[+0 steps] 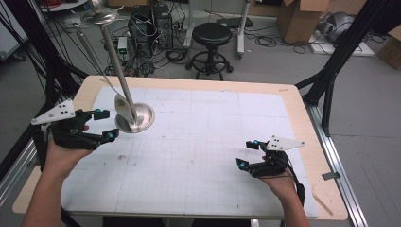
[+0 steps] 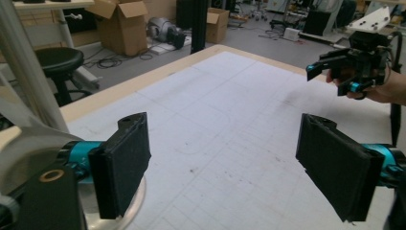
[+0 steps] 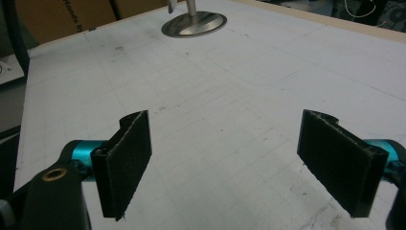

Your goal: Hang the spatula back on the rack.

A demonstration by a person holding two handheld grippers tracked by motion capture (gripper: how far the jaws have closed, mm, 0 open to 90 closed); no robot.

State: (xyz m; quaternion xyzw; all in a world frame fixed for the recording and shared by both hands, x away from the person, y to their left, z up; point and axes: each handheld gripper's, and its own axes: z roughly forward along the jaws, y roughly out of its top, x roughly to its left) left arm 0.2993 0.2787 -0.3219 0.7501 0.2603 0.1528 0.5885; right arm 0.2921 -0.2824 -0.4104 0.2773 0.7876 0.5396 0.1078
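My left tool sits wide open just beside the round metal stand base at the far left of the tabletop, one pad right at the base's rim, nothing between the pads. My right tool hangs equally wide and empty, well apart on the near right. The stand's slanted pole rises from the base untouched. As I judge it, nothing is gripped yet: I am at the approach, and closing on the stand and moving it remain.
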